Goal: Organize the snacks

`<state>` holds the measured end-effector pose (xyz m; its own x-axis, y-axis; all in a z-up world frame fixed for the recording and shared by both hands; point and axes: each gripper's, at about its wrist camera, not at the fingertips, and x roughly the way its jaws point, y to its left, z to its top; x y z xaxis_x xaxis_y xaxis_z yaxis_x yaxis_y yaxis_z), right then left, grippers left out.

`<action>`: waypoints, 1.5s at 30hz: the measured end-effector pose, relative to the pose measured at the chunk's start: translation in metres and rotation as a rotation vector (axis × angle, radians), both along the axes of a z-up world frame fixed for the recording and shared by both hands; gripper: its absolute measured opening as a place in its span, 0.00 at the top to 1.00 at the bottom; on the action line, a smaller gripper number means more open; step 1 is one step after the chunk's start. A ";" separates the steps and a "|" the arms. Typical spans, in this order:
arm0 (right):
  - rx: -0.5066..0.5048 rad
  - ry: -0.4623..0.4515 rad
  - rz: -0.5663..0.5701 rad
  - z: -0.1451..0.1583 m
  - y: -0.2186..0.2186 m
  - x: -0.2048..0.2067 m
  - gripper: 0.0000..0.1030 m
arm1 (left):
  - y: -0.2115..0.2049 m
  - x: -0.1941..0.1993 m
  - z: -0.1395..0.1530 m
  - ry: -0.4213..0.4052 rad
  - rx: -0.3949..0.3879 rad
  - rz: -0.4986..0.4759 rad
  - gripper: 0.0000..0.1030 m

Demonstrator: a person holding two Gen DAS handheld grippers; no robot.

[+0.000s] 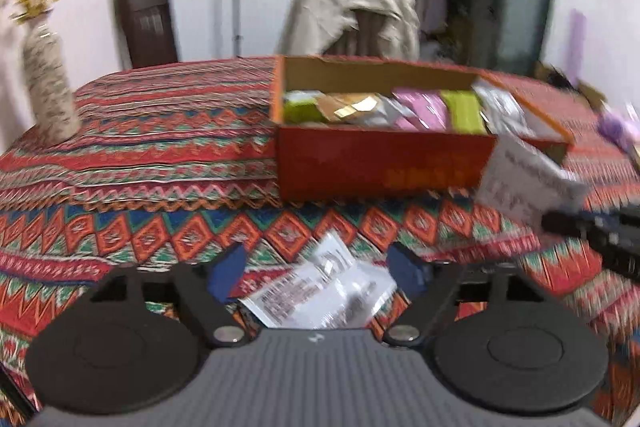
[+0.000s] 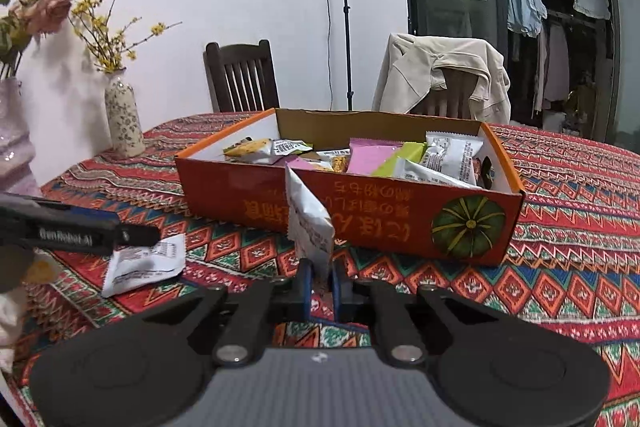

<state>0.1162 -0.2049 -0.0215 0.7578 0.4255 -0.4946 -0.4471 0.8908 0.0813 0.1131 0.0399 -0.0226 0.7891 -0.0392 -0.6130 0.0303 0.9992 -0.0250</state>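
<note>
Now the right hand-held gripper [image 2: 319,277] is clamped on a white packet [image 2: 310,223], box [image 2: 360,215] straight ahead; left hand-held gripper [image 1: 316,273] gapes over another packet [image 1: 320,293] on the table [image 1: 140,155].

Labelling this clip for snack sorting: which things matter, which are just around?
Job: box; packets inside; packet in right gripper; packet on cloth under left gripper.
Around: vases, chairs, jacket, lamp stand.
</note>
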 end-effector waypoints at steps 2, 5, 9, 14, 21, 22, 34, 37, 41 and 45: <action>0.005 0.001 -0.006 -0.001 -0.003 -0.002 0.91 | -0.005 0.003 -0.005 0.030 0.038 -0.029 0.11; 0.013 0.001 -0.012 -0.002 -0.006 -0.004 0.91 | -0.014 0.010 -0.015 0.065 0.124 -0.068 0.10; 0.020 -0.009 -0.013 0.000 -0.009 -0.009 0.91 | -0.010 0.019 -0.020 0.078 0.151 -0.117 0.05; 0.034 -0.015 -0.018 0.001 -0.012 -0.013 0.91 | 0.008 0.019 -0.019 0.092 0.039 -0.128 0.31; 0.038 -0.019 -0.002 0.003 -0.009 -0.016 0.91 | 0.014 0.008 -0.014 0.074 -0.018 -0.088 0.48; 0.039 -0.020 -0.001 0.003 -0.009 -0.017 0.91 | 0.013 0.006 -0.014 0.070 -0.017 -0.081 0.50; 0.047 -0.045 -0.003 0.009 -0.012 -0.023 0.91 | -0.002 -0.007 0.000 -0.002 0.030 -0.015 0.60; 0.050 -0.054 -0.006 0.013 -0.013 -0.024 0.91 | -0.006 -0.011 0.012 -0.043 0.024 -0.007 0.60; 0.049 -0.080 -0.012 0.021 -0.014 -0.024 0.91 | -0.014 -0.014 0.034 -0.107 0.020 -0.006 0.60; 0.053 -0.109 -0.029 0.032 -0.015 -0.019 0.91 | -0.024 -0.009 0.055 -0.168 0.000 -0.010 0.60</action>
<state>0.0972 -0.2197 0.0105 0.8182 0.4261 -0.3860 -0.4301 0.8991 0.0808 0.1046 0.0160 0.0321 0.8798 -0.0476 -0.4729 0.0440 0.9989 -0.0188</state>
